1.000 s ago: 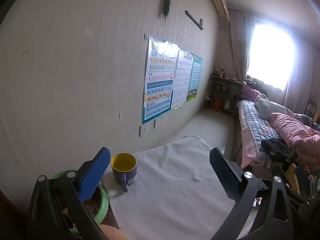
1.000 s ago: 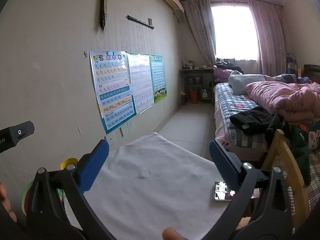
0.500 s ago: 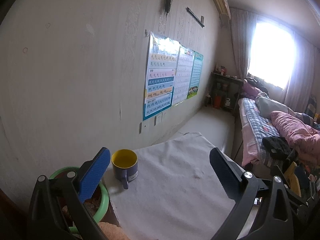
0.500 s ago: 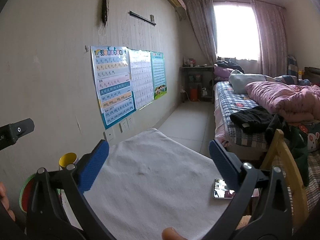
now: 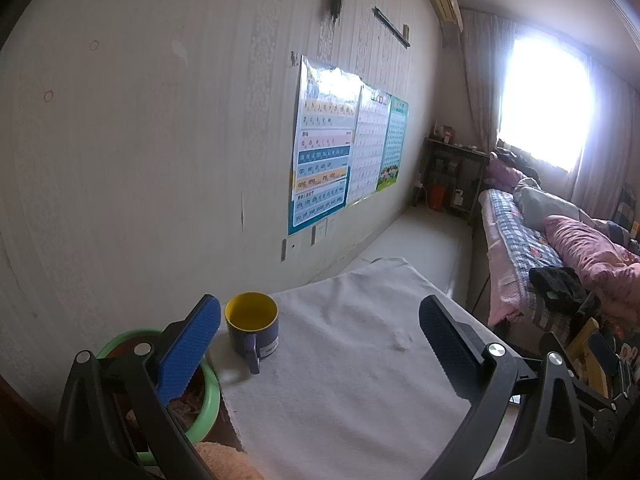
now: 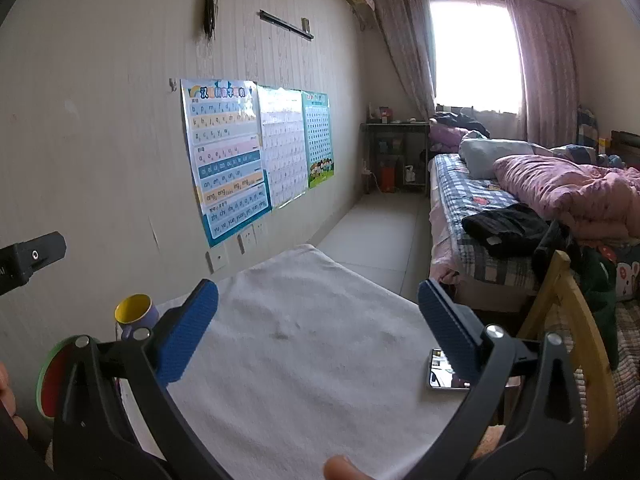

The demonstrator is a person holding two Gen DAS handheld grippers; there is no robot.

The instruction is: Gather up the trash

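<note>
I had both grippers held above the table, which was covered with a white cloth (image 5: pixel 340 360). The left gripper (image 5: pixel 320 344) had its blue-padded fingers spread wide apart with nothing between them, and the right gripper (image 6: pixel 318 328) was likewise spread and carried nothing. On the cloth's far left corner stood a dark blue mug (image 5: pixel 252 330) with a yellow inside, upright, its handle turned toward me. Just left of the table and lower down sat a green basin (image 5: pixel 206 398), partly hidden behind my left finger (image 5: pixel 188 352); some crumpled scraps lay in it, though I could not tell what they were. Near the cloth's right edge a phone (image 6: pixel 444 374) lay flat. Posters (image 6: pixel 224 160) hung on the left wall, and a bed (image 6: pixel 472 200) stood far right.
</note>
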